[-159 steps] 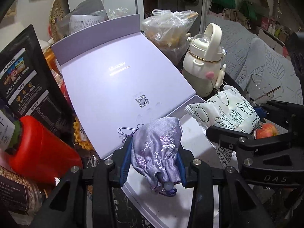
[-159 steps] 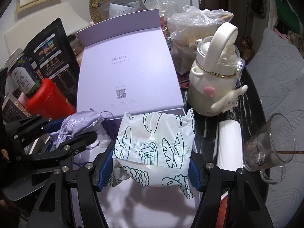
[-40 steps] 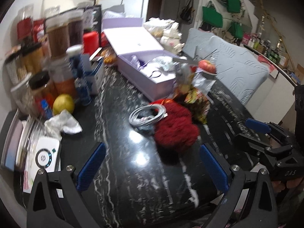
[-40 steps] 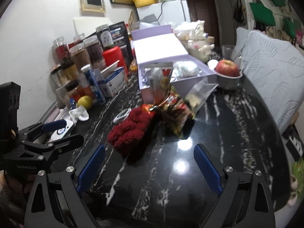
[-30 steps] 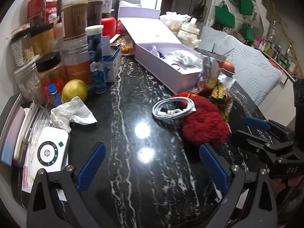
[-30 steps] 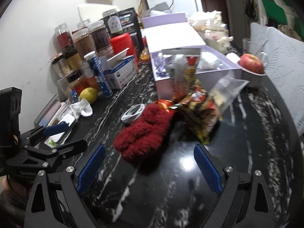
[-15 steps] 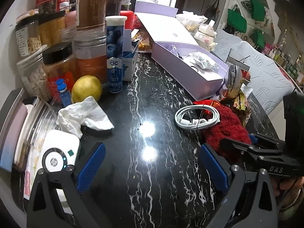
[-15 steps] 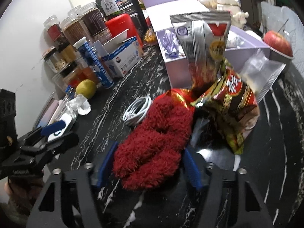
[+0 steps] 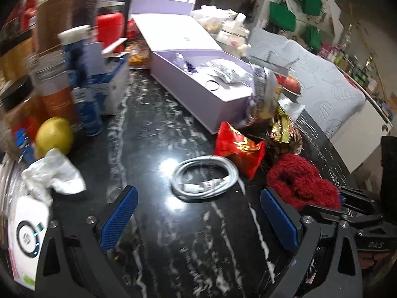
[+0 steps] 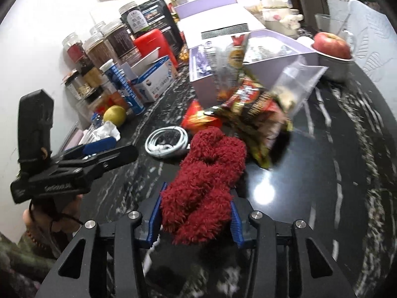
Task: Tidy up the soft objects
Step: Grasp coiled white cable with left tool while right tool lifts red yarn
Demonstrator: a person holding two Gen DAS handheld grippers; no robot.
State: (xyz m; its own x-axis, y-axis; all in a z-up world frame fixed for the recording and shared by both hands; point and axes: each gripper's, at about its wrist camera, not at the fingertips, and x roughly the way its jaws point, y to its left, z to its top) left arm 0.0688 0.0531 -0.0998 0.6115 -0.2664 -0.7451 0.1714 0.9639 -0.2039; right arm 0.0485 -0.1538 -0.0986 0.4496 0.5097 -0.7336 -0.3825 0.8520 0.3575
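A fuzzy red sock bundle [image 10: 206, 181] lies on the black marble table, and my right gripper [image 10: 196, 213] is shut on its near end. It also shows in the left wrist view [image 9: 302, 183], at the right. My left gripper [image 9: 198, 216] is open and empty, just short of a coiled white cable [image 9: 204, 181]. An open lilac box [image 9: 198, 84] further back holds a purple pouch [image 9: 182, 62] and a printed white packet [image 9: 223, 69]. The box also shows in the right wrist view [image 10: 250, 57].
Snack bags [image 10: 253, 104] and a red packet [image 9: 238, 146] lie between the socks and the box. Jars [image 10: 109, 49], a blue tube [image 9: 82, 82], a lemon [image 9: 53, 134] and crumpled tissue [image 9: 54, 173] line the left. An apple in a bowl [image 10: 332, 44] sits far right.
My right gripper has closed on the red socks. My left gripper has moved closer to the white cable and stays open. Earlier, both grippers left the pouch and the packet in the lilac box.
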